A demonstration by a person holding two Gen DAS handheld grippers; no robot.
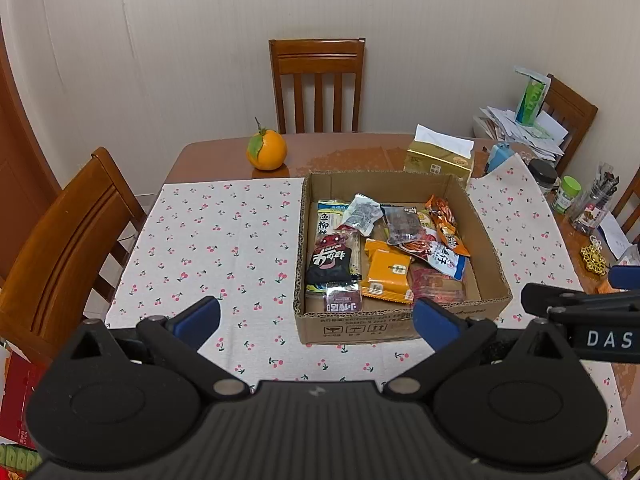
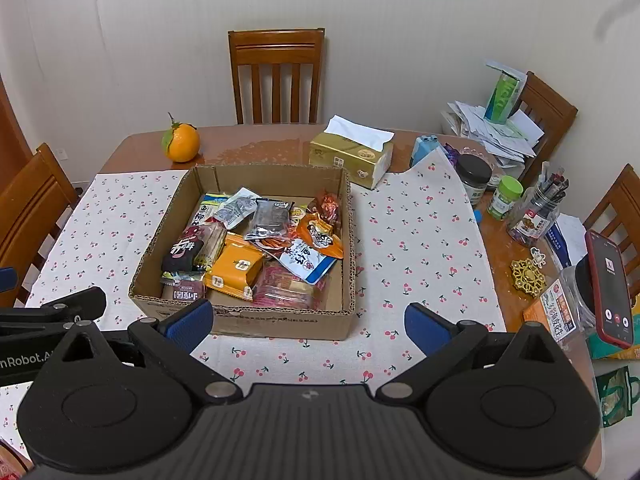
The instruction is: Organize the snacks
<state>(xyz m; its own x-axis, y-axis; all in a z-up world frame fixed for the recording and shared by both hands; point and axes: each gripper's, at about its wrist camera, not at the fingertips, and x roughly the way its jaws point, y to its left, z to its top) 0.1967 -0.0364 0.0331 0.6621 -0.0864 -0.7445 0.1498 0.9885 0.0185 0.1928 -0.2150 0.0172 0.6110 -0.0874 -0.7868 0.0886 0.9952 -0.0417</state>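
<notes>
While both grippers hung above the near edge of the counter, the snacks lay heaped in an open cardboard box set on a cherry-print cloth. The left gripper held its blue-padded jaws wide apart with nothing between them, and the right gripper showed the same wide, empty stance just short of the box's front wall. Inside the box, a black packet rested on the left side atop a long pale one, an orange packet sat near the middle, a red packet lay toward the front right, and a silver pouch leaned on others at the back. These looked like light, soft film wrappers, likely slick and crinkly, so a pinch across a flat sealed edge or the narrow width of a packet would probably hold better than a squeeze on a puffed middle, which could crush brittle contents. The overlapping pile meant a lifted packet might drag a neighbour with it. How many layers lay beneath the top packets could not be told from either view. Beyond the box stood an orange and a tissue box, well apart from each other, while jars and a phone crowded the right side.
</notes>
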